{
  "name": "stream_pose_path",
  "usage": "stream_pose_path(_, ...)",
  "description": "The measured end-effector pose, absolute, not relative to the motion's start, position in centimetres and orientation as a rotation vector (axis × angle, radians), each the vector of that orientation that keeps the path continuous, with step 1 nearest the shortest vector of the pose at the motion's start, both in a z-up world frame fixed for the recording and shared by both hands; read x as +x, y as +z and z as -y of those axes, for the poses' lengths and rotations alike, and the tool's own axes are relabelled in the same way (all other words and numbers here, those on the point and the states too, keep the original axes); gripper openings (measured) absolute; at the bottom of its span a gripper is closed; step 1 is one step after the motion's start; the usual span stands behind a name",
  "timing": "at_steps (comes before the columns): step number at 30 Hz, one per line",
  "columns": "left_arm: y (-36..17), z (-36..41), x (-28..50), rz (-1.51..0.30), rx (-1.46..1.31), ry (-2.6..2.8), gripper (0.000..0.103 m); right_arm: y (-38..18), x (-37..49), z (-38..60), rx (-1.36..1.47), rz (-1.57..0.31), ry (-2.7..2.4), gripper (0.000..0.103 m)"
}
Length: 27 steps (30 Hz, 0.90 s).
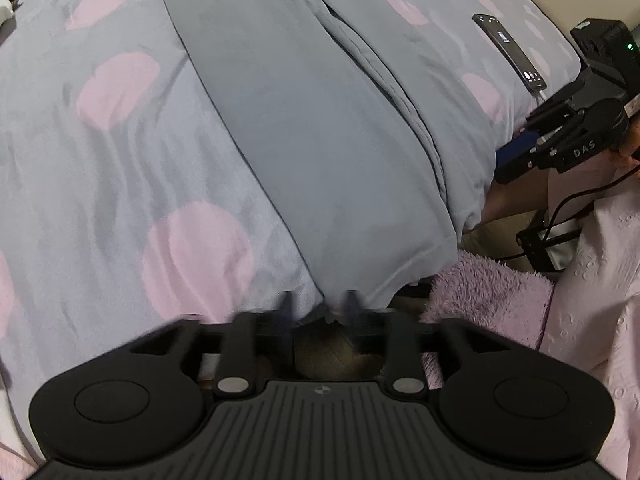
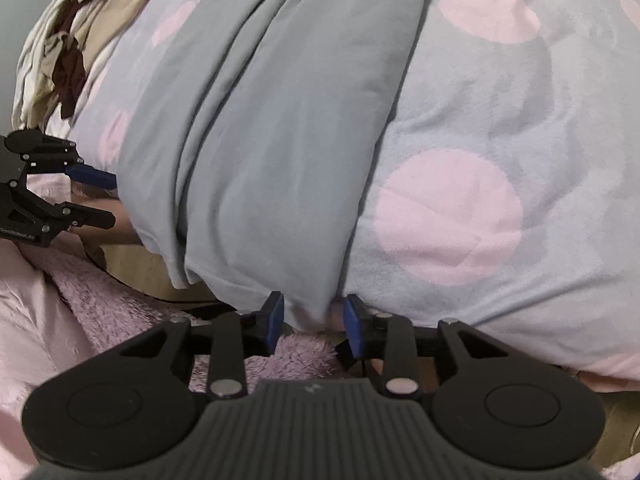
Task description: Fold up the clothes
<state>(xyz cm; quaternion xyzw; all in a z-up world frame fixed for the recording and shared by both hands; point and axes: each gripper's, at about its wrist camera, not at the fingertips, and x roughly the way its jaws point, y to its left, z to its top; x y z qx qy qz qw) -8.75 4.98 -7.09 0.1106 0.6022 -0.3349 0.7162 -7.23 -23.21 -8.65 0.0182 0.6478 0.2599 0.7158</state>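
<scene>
A long grey garment (image 1: 320, 128) lies lengthwise on a grey blanket with pink dots (image 1: 120, 160), its near hem hanging over the bed's edge. My left gripper (image 1: 320, 306) is open at that hem, with the cloth's edge between its blurred fingers. In the right wrist view the same garment (image 2: 260, 140) ends in a corner that sits between the blue pads (image 2: 275, 312) of my open right gripper (image 2: 314, 314). Each gripper shows in the other's view: the right gripper (image 1: 510, 162) at the bed's side, the left gripper (image 2: 96, 196) with its fingers apart beside the garment's edge.
A phone (image 1: 510, 50) with a lit screen lies on the blanket to the right of the garment. A fluffy lilac cloth (image 1: 488, 292) and pale pink fabric (image 1: 592, 300) lie below the bed's edge. A pile of beige and dark clothes (image 2: 68, 52) sits far back left.
</scene>
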Motion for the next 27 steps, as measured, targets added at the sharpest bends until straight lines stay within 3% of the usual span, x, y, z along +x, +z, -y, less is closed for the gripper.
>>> stream_pose_path(5, -7.8, -3.6, -9.1, -1.329, 0.269, -0.757, 0.051, -10.5, -7.2, 22.5, 0.049, -1.456, 0.587, 0.039)
stream_pose_path(11, -8.1, -3.9, -9.1, -1.320, 0.203, -0.746, 0.053, -10.9, -7.6, 22.5, 0.022, -1.445, 0.617, 0.036)
stream_pose_path(15, -7.8, -3.7, -9.6, -1.307, 0.269, -0.731, 0.031, -9.8, -7.9, 23.5, 0.046, -1.433, 0.608, 0.036)
stream_pose_path(25, -8.9, -3.9, -9.3, -1.379, 0.183, -0.716, 0.031, -9.3, -8.0, 23.5, 0.064, -1.412, 0.632, 0.037)
stream_pose_path(27, -9.4, -3.5, -9.2, -1.386, 0.171, -0.710, 0.031, -9.2, -8.1, 23.9, 0.075, -1.413, 0.630, 0.032)
